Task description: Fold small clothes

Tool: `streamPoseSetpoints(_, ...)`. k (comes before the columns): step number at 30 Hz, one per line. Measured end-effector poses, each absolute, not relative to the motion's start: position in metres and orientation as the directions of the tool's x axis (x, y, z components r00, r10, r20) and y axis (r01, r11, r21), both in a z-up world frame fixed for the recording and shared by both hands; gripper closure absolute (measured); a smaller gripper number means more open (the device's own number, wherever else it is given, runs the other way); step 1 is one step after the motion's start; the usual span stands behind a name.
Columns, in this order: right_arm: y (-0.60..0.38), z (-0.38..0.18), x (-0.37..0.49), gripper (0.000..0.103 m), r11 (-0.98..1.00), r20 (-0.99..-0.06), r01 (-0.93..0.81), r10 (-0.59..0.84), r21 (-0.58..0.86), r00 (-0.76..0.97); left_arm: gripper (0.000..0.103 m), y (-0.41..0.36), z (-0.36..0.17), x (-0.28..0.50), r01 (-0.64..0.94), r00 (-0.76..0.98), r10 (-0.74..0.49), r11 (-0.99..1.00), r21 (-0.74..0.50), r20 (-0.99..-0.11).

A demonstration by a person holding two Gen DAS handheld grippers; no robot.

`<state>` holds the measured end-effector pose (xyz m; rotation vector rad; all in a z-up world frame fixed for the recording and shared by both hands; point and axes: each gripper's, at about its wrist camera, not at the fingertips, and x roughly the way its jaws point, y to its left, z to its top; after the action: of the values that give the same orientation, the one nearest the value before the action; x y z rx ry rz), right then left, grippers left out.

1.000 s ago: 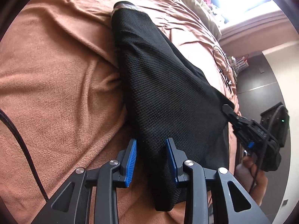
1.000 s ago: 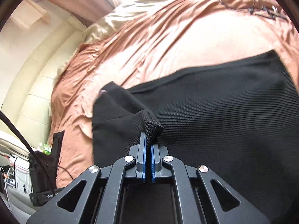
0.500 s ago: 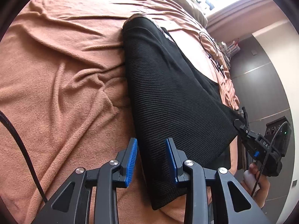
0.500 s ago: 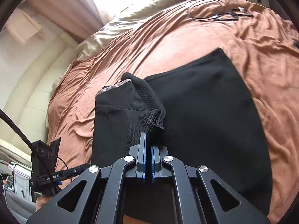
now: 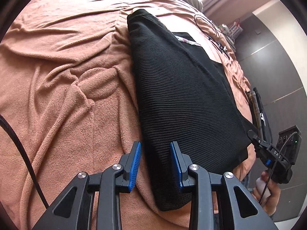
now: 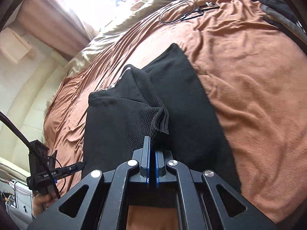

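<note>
From my left camera, the black knit garment (image 5: 184,99) lies on the brown blanket (image 5: 63,80) as a long strip. Its long axis runs away from me, from the near end just under my fingers up and slightly left toward the far end near the pillows. A bit of patterned trim (image 5: 187,41) peeks out along its right edge. My left gripper (image 5: 155,164) stands wide, its blue pads on either side of the garment's near left edge, gripping nothing. At the right rim my right gripper (image 5: 253,136) bites the garment's near right corner, my hand (image 5: 268,189) beneath it.

From my right camera, my right gripper (image 6: 151,153) is pinched narrow on a bunched corner of the garment (image 6: 122,126), lifting that corner so that the layer folds over the flat part. The garment stretches away and up toward a far point. A thin black cable (image 6: 180,15) lies on the blanket (image 6: 249,80) well beyond. My left gripper (image 6: 79,165) shows low at the left beside the garment's edge.
</note>
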<state>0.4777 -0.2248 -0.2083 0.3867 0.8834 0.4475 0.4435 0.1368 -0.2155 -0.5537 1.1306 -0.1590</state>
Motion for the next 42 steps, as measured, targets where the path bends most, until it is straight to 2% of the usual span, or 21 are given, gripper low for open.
streamPoseSetpoints(8,-0.26,-0.207,0.44,0.103,0.853,-0.636,-0.168,0.486,0.494,0.599,0.07,0.109,-0.215,0.448,-0.076,0.405,-0.391,0.886,-0.457,-0.826)
streamPoseSetpoints(12,-0.267,-0.215,0.429,0.103,0.852,-0.649,-0.15,0.486,0.502,0.586,0.07,0.102,-0.218,0.448,-0.063,0.393,-0.363,0.906,-0.419,-0.845)
streamPoseSetpoints(27,-0.277,-0.219,0.419,0.101,0.85,-0.684,-0.108,0.485,0.516,0.545,0.07,0.092,-0.226,0.447,-0.052,0.357,-0.352,0.918,-0.394,-0.865)
streamPoseSetpoints(30,-0.279,-0.219,0.424,0.096,0.844,-0.693,-0.113,0.5,0.525,0.518,0.07,0.093,-0.225,0.449,-0.061,0.36,-0.358,0.913,-0.404,-0.862)
streamPoseSetpoints(35,-0.29,-0.208,0.428,0.069,0.817,-0.658,-0.152,0.544,0.556,0.52,0.07,0.097,-0.221,0.448,-0.056,0.377,-0.371,0.906,-0.421,-0.849)
streamPoseSetpoints(38,-0.295,-0.199,0.434,0.064,0.819,-0.655,-0.179,0.549,0.545,0.519,0.069,0.1,-0.219,0.452,-0.053,0.375,-0.372,0.906,-0.42,-0.849)
streamPoseSetpoints(42,-0.297,-0.187,0.453,0.063,0.837,-0.664,-0.199,0.53,0.51,0.528,0.069,0.101,-0.214,0.463,-0.05,0.365,-0.356,0.915,-0.399,-0.86)
